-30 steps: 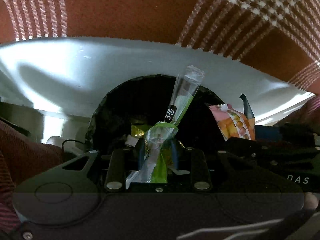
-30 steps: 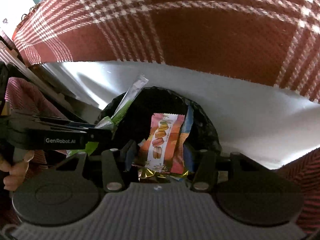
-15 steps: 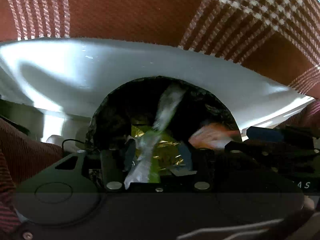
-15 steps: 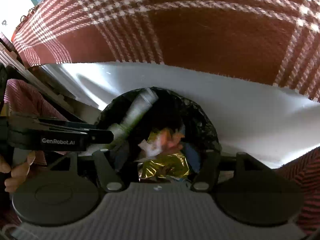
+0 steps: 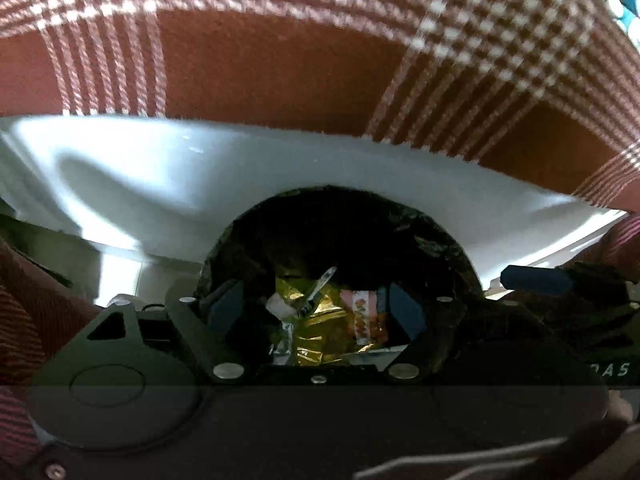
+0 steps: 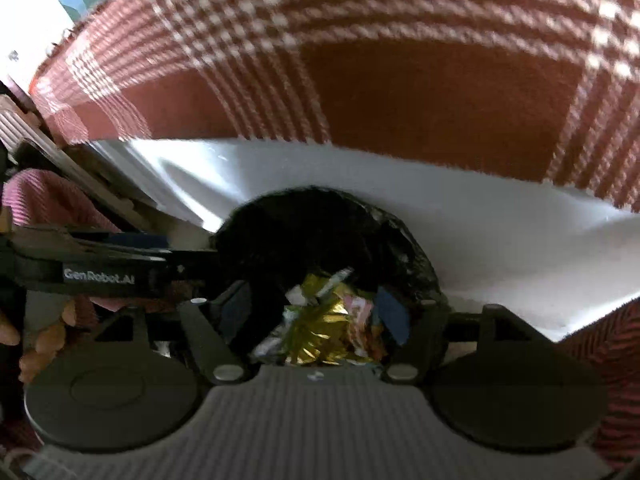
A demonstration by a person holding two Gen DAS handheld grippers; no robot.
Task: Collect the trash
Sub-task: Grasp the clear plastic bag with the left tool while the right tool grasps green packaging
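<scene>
Grippers are pointing down over a bin, one in each wrist view. Nearest the left wrist camera, the left gripper (image 5: 316, 308) is spreading its jaws, the blue pads standing wide apart with nothing between them. Nearest the right wrist camera, the right gripper (image 6: 316, 312) is likewise opening, its jaws apart and pinching nothing. At the left of the right wrist view, fingers (image 6: 44, 340) of a hand are curling under the dark body of the other gripper.

Just beyond the fingertips, a bin (image 5: 448, 252) lined with a black bag is gaping open. Inside it the trash is lying in a loose heap: a crumpled gold foil wrapper (image 5: 320, 332), a pink and orange snack packet (image 5: 362, 316) at its right, and a clear plastic sleeve (image 5: 320, 288) slanting across the foil.

Behind the bin, a white surface (image 5: 200, 184) is curving from left to right. Farthest away, a brown and white plaid cloth (image 5: 280, 56) is filling the top of both views.
</scene>
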